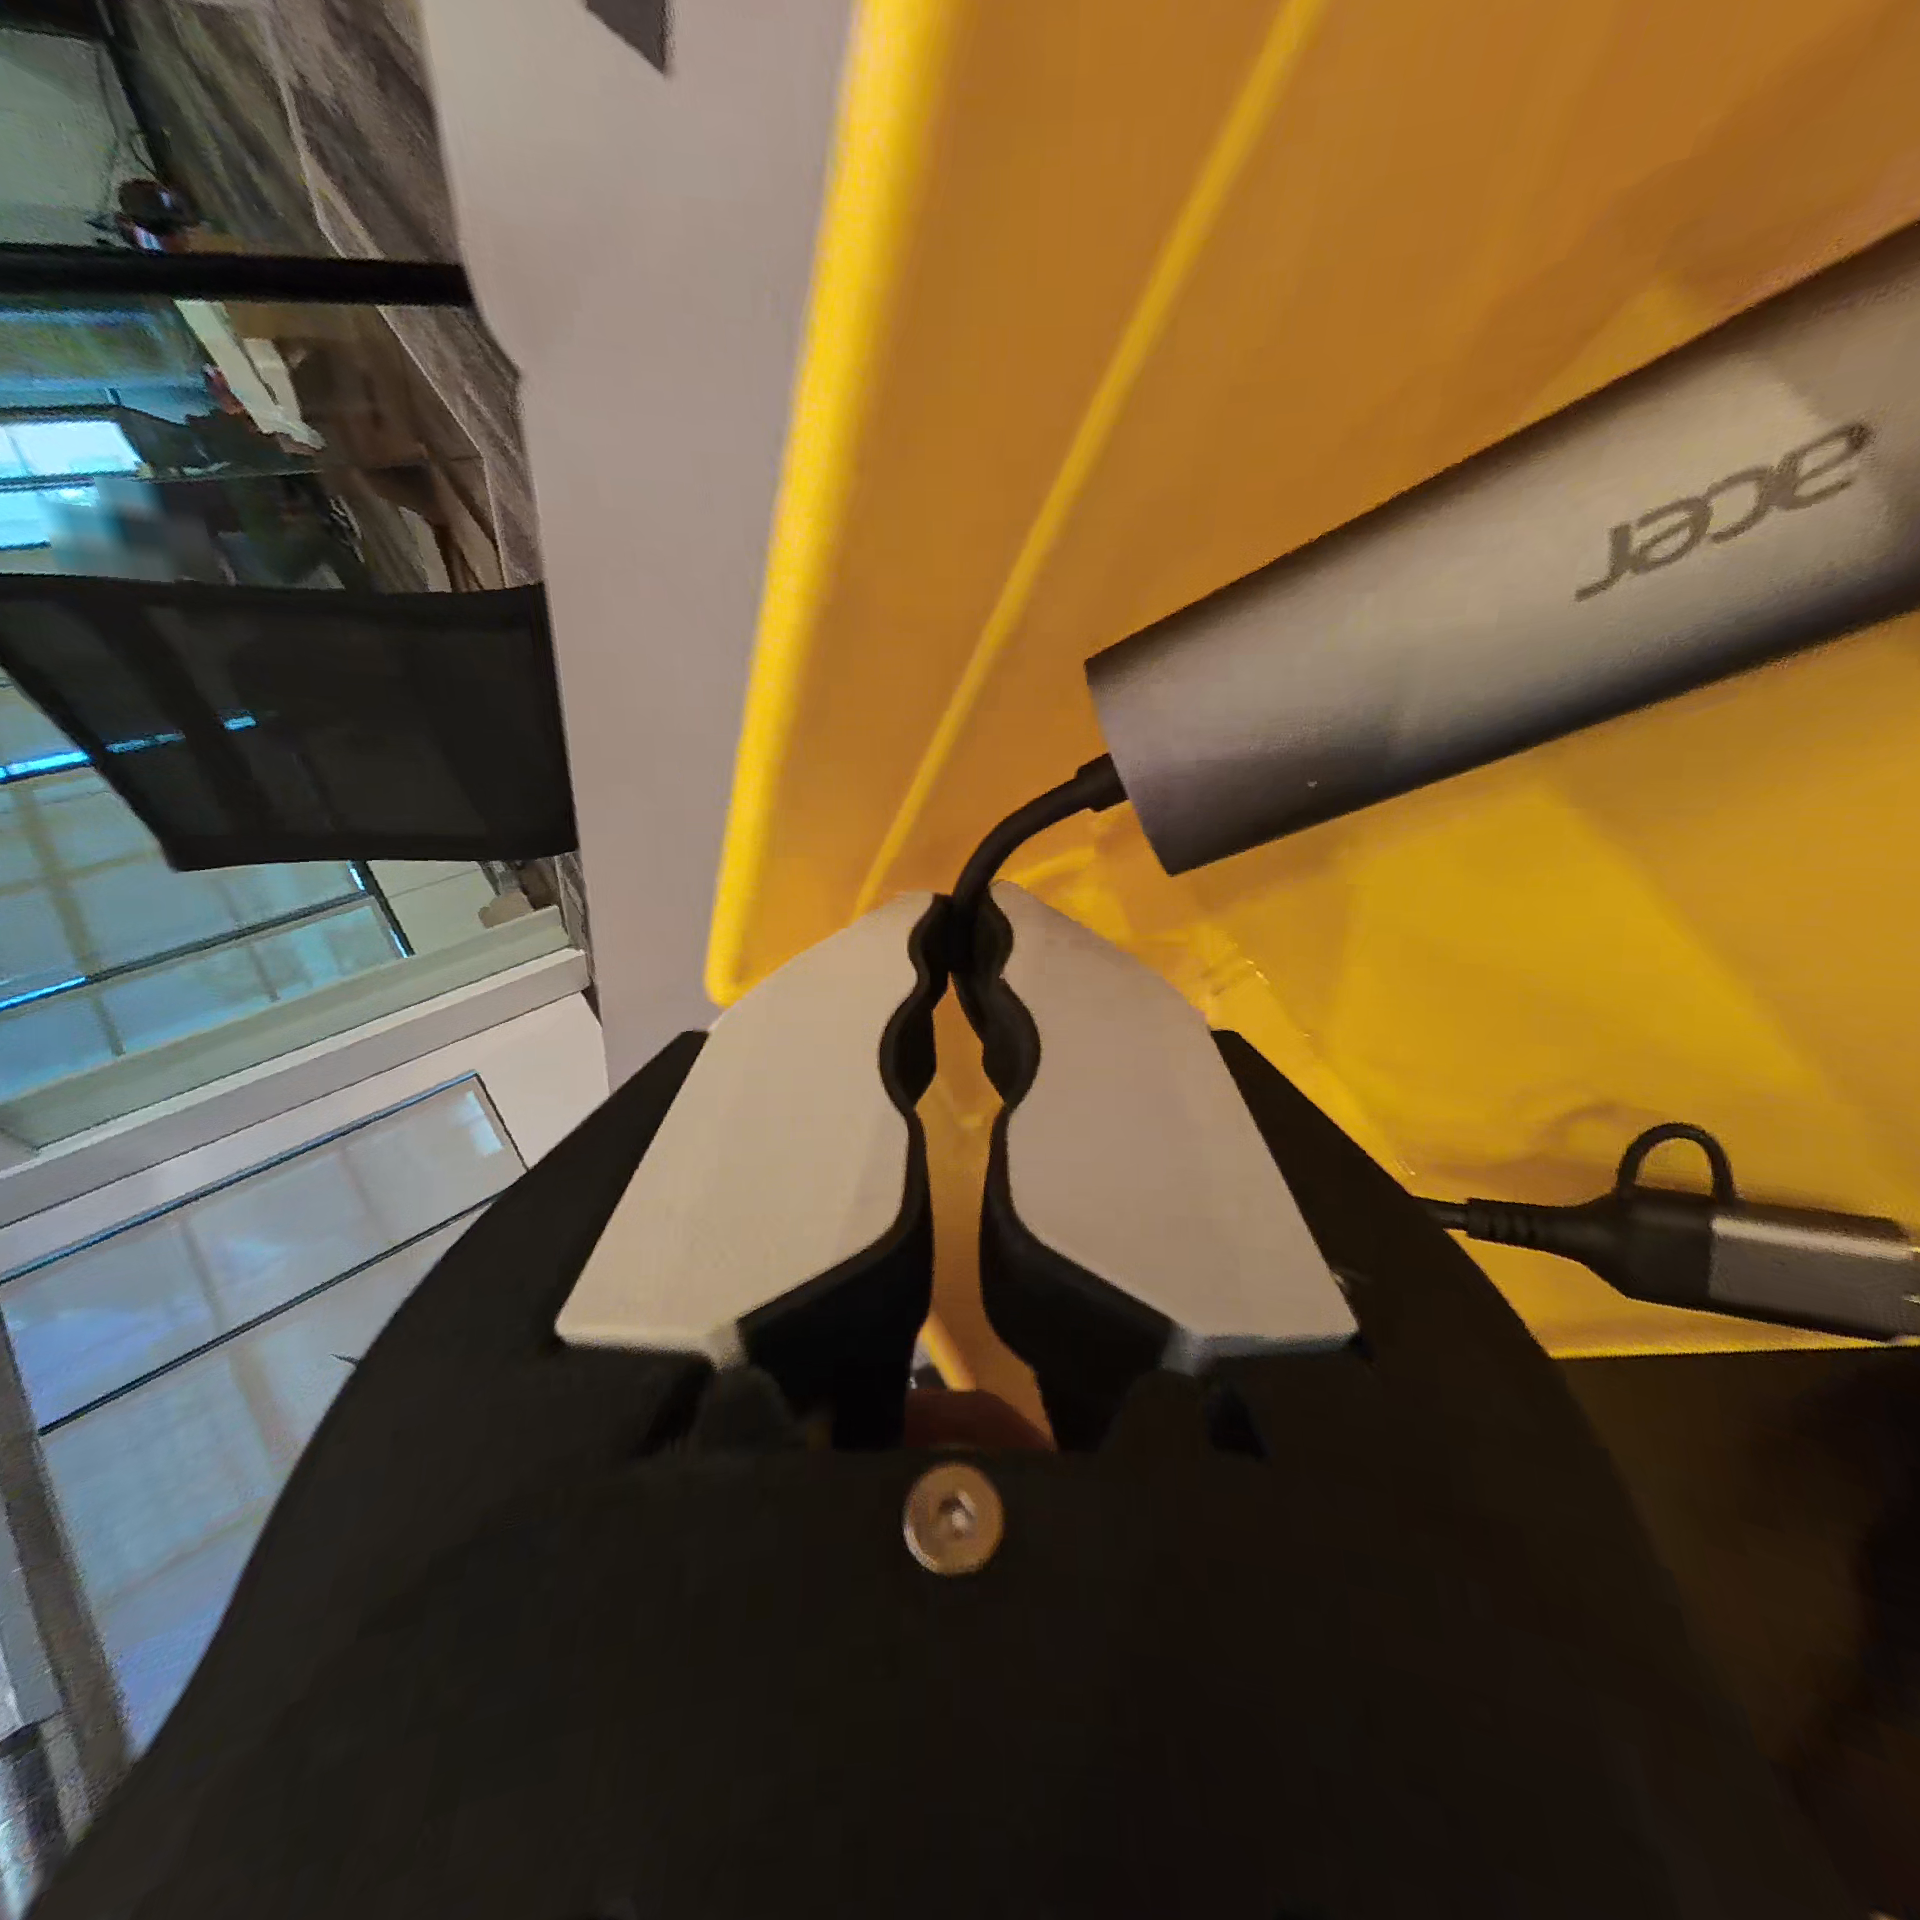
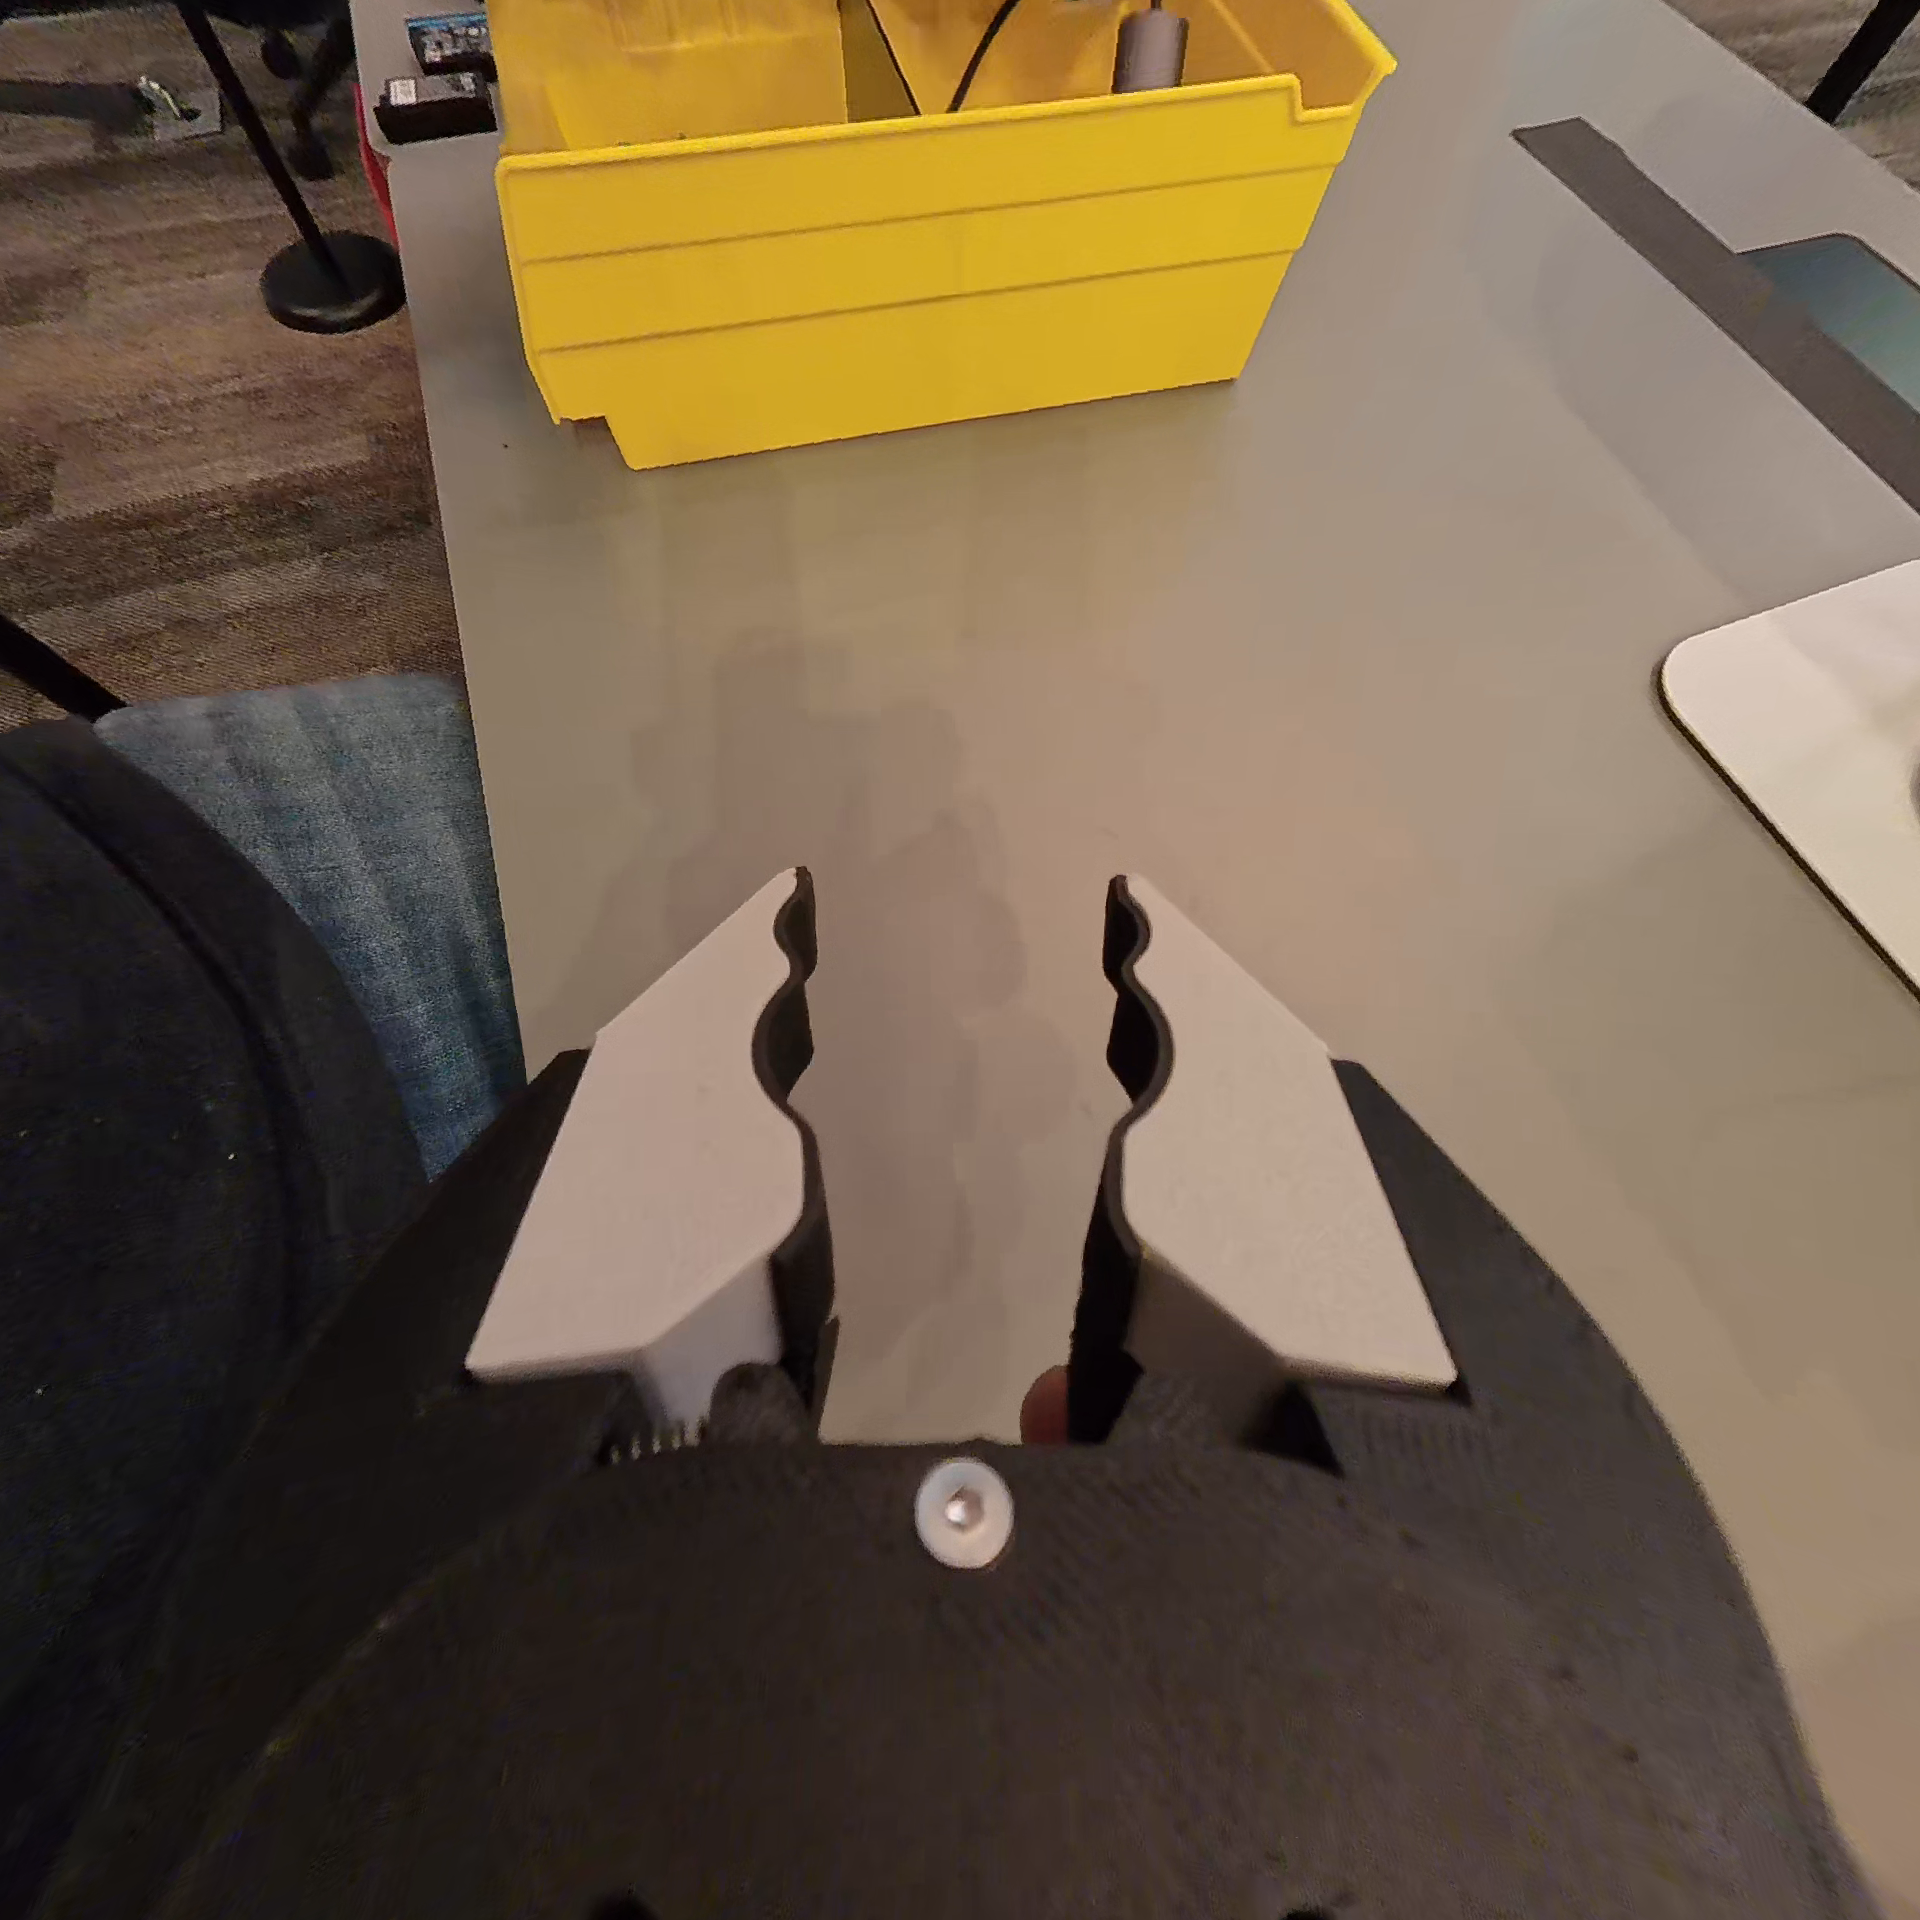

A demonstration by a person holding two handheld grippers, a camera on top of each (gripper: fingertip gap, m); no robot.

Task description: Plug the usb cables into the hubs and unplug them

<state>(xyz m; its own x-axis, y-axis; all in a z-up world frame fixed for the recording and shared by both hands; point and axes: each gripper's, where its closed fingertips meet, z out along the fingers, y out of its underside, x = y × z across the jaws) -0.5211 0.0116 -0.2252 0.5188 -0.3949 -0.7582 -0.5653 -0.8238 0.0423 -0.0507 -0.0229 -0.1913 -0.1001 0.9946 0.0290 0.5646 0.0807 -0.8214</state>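
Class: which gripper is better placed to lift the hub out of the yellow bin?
Left. The left gripper is shut on the hub's cable inside the bin; the right gripper is open over the table.

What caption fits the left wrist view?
Left gripper shut on grey hub's black cable inside the yellow bin.

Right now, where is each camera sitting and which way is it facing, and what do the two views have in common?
Left wrist view: rides the left gripper, rolled sideways inside the yellow bin, facing the grey hub; its grey fingers are shut on the hub's black cable.
Right wrist view: rides the right gripper, low over the grey table, facing the bin from outside; open, empty fingers and the person's trouser leg show.
Shared: the yellow bin, with hub and cable inside.
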